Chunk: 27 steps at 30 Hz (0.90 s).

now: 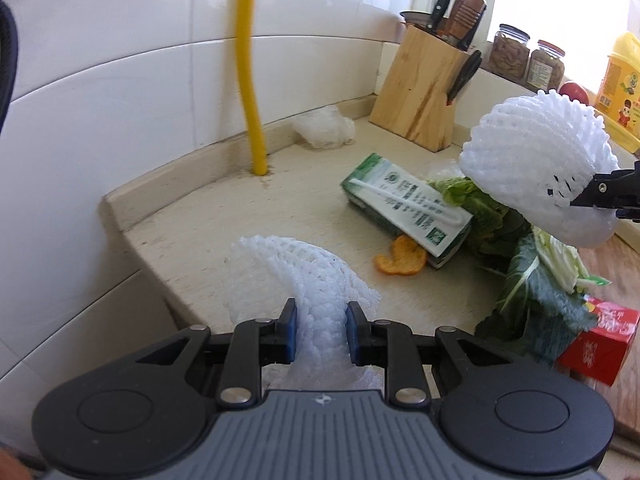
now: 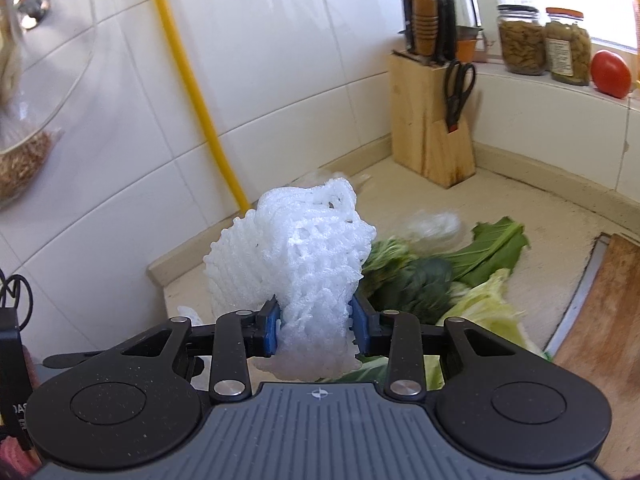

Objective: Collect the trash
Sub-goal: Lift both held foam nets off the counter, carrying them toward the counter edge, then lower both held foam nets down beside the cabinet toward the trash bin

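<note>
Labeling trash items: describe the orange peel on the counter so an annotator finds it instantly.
Start at the wooden knife block in the counter's back corner, then come forward to the green-and-white carton lying on its side. The orange peel lies on the counter at the carton's near end, the only small, curled orange scrap among white foam nets and green leaves.

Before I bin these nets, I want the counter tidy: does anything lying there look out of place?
Yes. A green milk carton lies tipped on its side on the counter, with an orange peel at its end and loose vegetable leaves strewn beside it. A crumpled plastic bag sits by the wall.
</note>
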Each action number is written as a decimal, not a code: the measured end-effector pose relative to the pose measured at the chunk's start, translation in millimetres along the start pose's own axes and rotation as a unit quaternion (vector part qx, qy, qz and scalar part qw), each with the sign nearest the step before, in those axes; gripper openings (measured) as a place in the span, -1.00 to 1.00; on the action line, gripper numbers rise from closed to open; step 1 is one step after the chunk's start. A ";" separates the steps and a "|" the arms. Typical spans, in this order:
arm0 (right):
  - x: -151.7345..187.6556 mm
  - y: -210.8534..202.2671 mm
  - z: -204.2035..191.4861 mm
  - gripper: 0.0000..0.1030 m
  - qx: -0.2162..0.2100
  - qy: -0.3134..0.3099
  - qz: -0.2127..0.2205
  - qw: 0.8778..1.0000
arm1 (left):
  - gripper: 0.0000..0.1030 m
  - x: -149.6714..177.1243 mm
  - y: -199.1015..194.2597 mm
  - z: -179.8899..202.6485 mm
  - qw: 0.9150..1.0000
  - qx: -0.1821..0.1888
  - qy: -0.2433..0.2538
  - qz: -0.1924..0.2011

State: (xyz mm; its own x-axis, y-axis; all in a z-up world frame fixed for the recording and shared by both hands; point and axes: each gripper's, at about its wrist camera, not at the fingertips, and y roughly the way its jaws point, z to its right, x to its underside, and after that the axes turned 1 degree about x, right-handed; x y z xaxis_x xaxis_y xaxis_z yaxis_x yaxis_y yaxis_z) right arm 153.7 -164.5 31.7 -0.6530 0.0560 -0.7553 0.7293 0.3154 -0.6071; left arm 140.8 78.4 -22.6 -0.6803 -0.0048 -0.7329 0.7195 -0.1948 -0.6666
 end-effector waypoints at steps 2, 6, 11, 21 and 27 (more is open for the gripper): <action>2.7 1.0 -8.7 -0.16 -0.003 -0.004 -0.002 1.000 | -0.57 3.7 -5.1 -7.0 1.000 -0.003 -0.002 0.001; 7.1 1.6 -23.8 -0.16 -0.009 -0.009 -0.004 1.000 | -0.57 9.7 -15.7 -18.1 1.000 -0.008 -0.006 0.007; 15.2 2.0 -42.6 -0.16 -0.019 -0.018 -0.011 1.000 | -0.57 16.7 -29.7 -31.1 1.000 -0.015 -0.010 0.015; 31.8 5.0 -88.2 -0.16 -0.053 -0.045 -0.026 0.997 | -0.57 37.7 -58.1 -58.4 0.999 -0.041 -0.024 0.023; 41.7 10.9 -113.0 -0.16 -0.077 -0.062 -0.036 0.994 | -0.57 50.3 -74.2 -76.0 0.997 -0.064 -0.034 0.027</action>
State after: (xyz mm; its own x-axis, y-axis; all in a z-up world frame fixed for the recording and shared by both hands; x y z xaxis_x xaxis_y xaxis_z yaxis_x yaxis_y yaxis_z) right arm 111.4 -51.6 21.5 -0.6659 -0.0855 -0.7411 0.6350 0.4564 -0.6232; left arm 63.9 167.2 -20.4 -0.6451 -0.0802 -0.7599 0.7641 -0.0661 -0.6417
